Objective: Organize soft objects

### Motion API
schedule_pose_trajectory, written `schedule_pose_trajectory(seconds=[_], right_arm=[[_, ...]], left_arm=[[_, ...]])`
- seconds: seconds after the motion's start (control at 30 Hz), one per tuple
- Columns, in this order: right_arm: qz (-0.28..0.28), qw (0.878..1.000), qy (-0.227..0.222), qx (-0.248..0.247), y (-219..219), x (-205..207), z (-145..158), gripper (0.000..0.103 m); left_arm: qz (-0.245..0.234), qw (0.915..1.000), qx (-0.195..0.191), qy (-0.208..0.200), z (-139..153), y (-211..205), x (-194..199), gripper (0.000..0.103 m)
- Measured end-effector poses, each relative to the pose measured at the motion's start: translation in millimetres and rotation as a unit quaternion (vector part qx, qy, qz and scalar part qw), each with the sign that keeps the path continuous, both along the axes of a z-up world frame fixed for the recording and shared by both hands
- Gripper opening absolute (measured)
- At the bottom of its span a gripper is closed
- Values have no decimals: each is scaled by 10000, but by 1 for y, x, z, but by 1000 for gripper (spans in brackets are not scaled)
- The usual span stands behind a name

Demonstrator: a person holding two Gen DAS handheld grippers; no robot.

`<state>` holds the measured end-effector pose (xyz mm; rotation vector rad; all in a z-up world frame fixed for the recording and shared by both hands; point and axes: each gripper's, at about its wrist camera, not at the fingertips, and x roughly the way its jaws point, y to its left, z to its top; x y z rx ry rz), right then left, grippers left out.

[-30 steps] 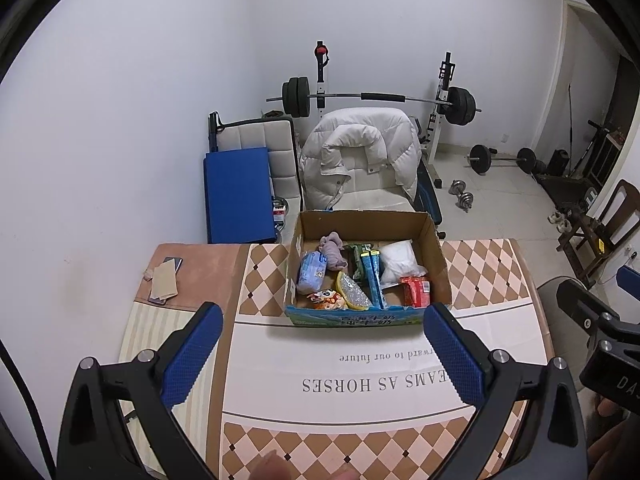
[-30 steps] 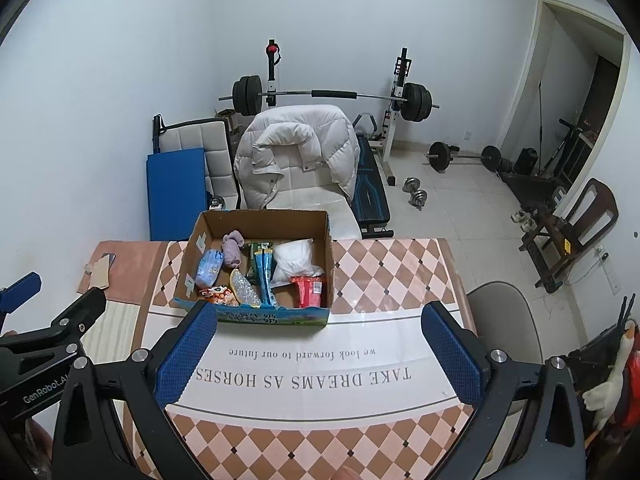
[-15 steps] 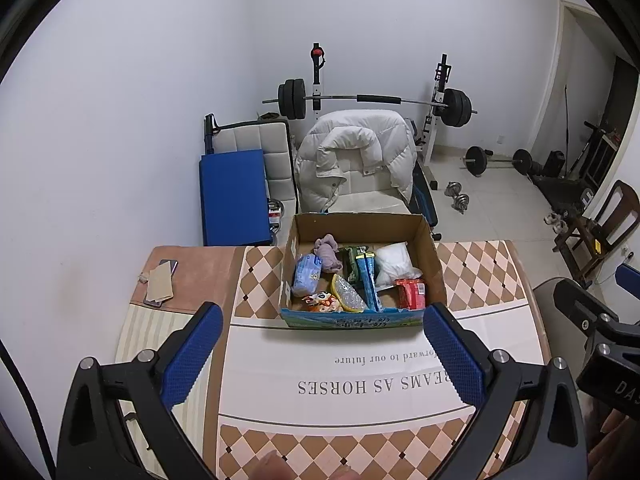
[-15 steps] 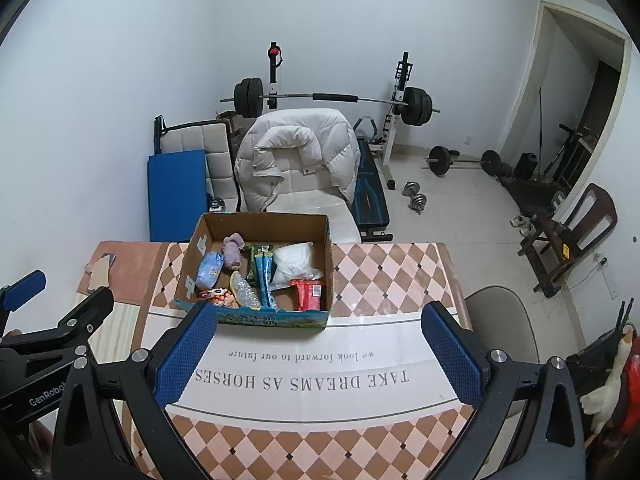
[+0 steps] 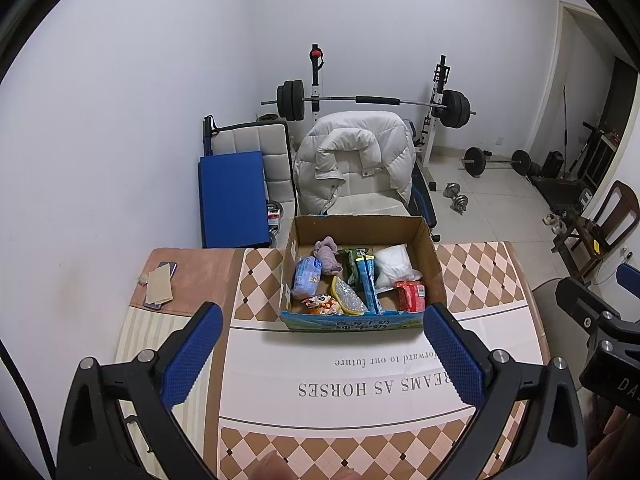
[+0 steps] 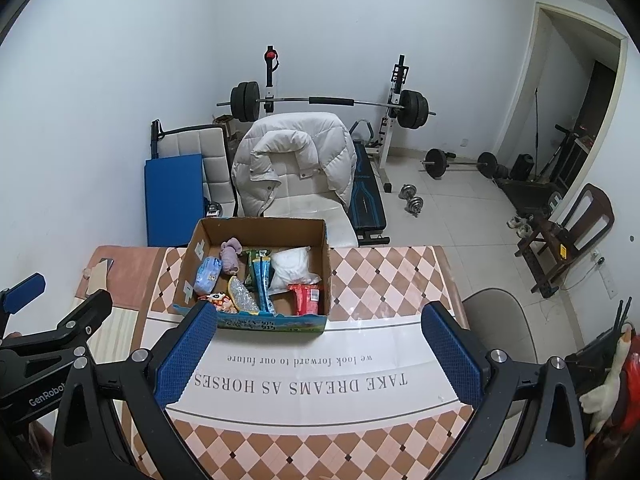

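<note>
Both views drifted slightly; cardboard box (image 5: 362, 276) sits beyond both grippers' wide, empty jaws.

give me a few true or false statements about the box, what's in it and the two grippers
1. The cardboard box sits on the table. True.
2. The left hand-held gripper is shut on a toy. False: it is open and empty.
3. A red packet lies in the box. True.
4. The white bag lies on the floor. False: it is inside the box.
5. The right hand-held gripper is open. True.
</note>
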<state>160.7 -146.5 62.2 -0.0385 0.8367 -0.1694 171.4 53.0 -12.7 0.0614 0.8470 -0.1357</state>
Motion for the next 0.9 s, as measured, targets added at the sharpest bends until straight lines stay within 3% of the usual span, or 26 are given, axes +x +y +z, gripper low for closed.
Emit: schedule_pose_trajectory(seconds=[0.9], right_arm=[[-8, 10000, 0, 0, -1, 3, 3, 103]], left_arm=[[-55, 10000, 8, -78, 7, 1, 1, 103]])
